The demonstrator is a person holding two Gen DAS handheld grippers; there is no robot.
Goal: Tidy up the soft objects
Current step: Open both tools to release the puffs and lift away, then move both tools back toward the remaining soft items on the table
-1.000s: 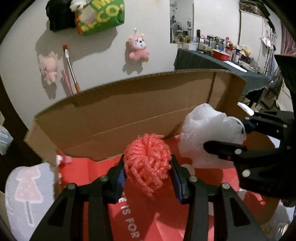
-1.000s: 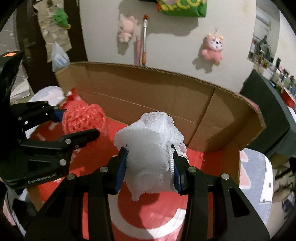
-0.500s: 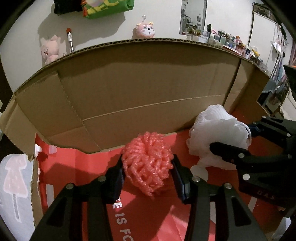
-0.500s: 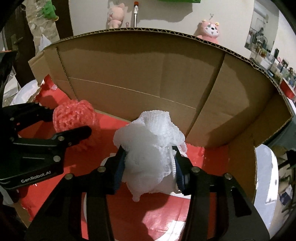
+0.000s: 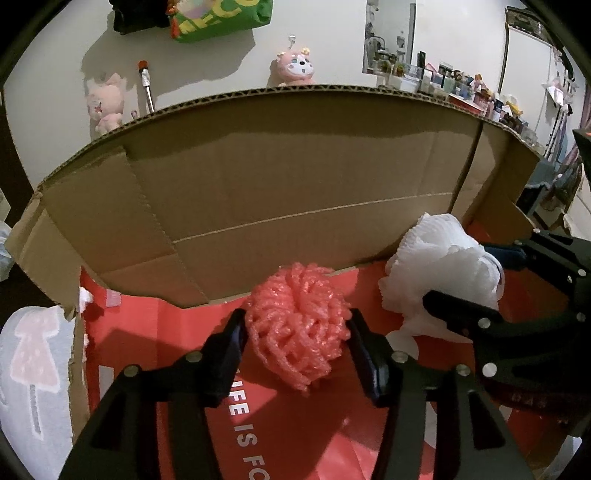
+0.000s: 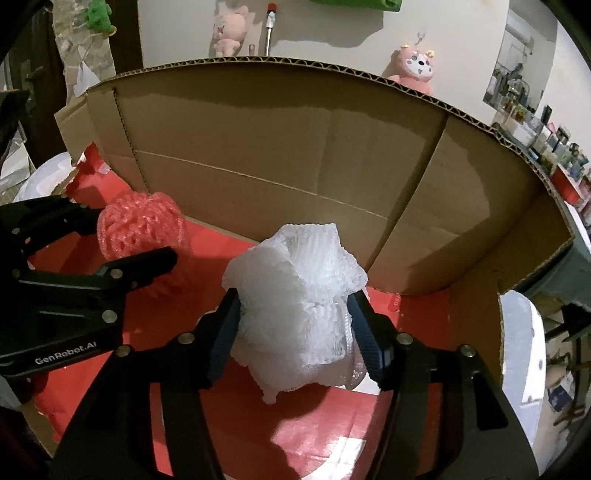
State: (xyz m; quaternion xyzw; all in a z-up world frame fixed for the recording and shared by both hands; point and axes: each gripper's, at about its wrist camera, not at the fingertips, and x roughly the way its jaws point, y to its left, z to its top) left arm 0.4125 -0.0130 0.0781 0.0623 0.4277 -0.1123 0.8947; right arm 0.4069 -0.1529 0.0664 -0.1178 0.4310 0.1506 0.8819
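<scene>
Loosening their hold inside a cardboard box [image 5: 295,166], the left gripper [image 5: 295,317] and right gripper [image 6: 293,299] have just been opening their jaws, each with a soft net ball between them. Compared with a second ago, both tools sit lower in the box, and its far wall now hides most of the room behind.

The pink net ball [image 5: 295,328] has puffed out to fill the wider gap of the left gripper. Its sides still brush the fingers [image 5: 229,343], but whether they still press on it cannot be told. The white net ball [image 6: 295,306] sits between the right gripper's fingers [image 6: 369,343], whose pads still lie against both its sides in a slackening grip. Both balls are over the red liner [image 5: 147,332] on the box floor, near the far wall, pink toward the left end, white just beside it toward the right. Whether either touches the floor yet is unclear.

Judged from this, the drop-off is under way: both balls are inside the box and need only be let go fully.

Little stands in the way. The two tools work close together, so the left gripper's outer finger is near the white ball, and the springy nets may cling to the pads on release. Outside the box, plush toys [image 5: 295,68], a brush [image 5: 146,85] and a green bag [image 5: 221,18] hang on the wall, a crowded shelf [image 5: 461,88] runs at right, and a grey mat [image 5: 33,369] lies by the box's left edge.
</scene>
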